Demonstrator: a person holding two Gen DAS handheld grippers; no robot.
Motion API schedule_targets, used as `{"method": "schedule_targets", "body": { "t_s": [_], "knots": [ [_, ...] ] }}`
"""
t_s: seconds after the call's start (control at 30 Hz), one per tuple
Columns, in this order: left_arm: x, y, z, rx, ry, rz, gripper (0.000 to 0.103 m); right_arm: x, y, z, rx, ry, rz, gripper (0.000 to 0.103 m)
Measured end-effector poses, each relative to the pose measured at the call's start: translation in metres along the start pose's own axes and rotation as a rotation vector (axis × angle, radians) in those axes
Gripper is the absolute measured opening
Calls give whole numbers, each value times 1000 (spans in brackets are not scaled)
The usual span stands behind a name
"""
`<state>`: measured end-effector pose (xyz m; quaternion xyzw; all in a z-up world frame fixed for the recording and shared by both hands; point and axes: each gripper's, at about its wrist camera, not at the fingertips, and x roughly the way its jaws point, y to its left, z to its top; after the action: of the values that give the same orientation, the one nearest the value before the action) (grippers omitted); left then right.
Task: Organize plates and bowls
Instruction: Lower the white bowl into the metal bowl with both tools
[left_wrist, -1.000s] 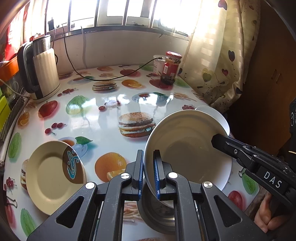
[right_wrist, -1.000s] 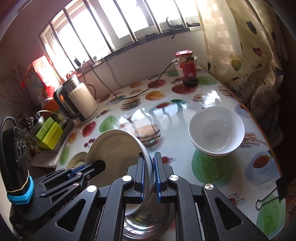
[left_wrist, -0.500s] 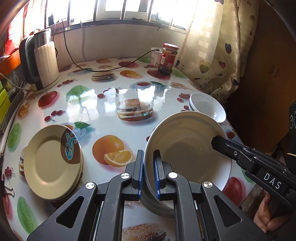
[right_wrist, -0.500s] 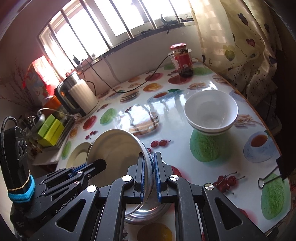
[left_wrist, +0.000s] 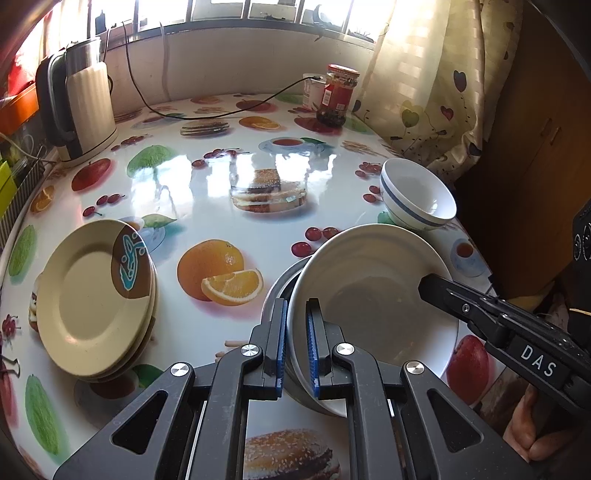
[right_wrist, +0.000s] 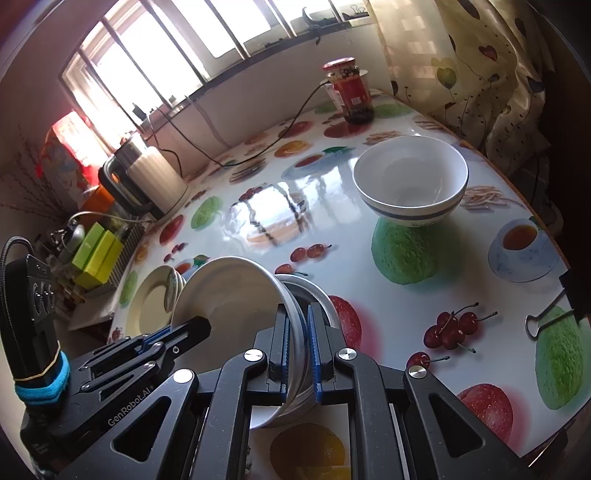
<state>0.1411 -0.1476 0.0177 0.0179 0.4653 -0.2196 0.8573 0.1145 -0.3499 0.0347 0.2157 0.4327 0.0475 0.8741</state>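
**Two claws on one white plate, near edge of the counter**

Sunlit windows and a patterned curtain back a glossy counter (left_wrist: 229, 206) printed with fruit and burgers. Far left, by the wall, stands a white electric kettle (left_wrist: 83, 110). Nearer on the left, a stack of cream plates (left_wrist: 92, 299) rests on the counter, its top plate bearing a brown and blue mark at the rim. At the near middle, the left claw (left_wrist: 296, 343) is clenched on the near rim of a white plate (left_wrist: 373, 291), its blue pads on either face. That plate is tilted, held up over a steel dish (right_wrist: 314, 291) that sits on the counter just beneath it. The right claw (right_wrist: 297, 350) grips the same white plate at another part of the rim, fingers pressed to both faces. Further right, well apart from the plates, a white bowl (left_wrist: 417, 195) with a blue band sits upright near the counter's edge. A red-lidded jar (left_wrist: 338, 96) stands at the back right by the curtain.
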Motion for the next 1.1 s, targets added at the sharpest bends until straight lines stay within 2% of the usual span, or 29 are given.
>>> {"method": "schedule_targets", "body": {
  "t_s": [0.27,1.1],
  "knots": [
    [7,2,0,-7,28,4,10,8,-4,-1,19,30,-5,10],
    [12,11,4,-41,26,-23,10,18,-1,6,7,41,-21,11]
  ]
}}
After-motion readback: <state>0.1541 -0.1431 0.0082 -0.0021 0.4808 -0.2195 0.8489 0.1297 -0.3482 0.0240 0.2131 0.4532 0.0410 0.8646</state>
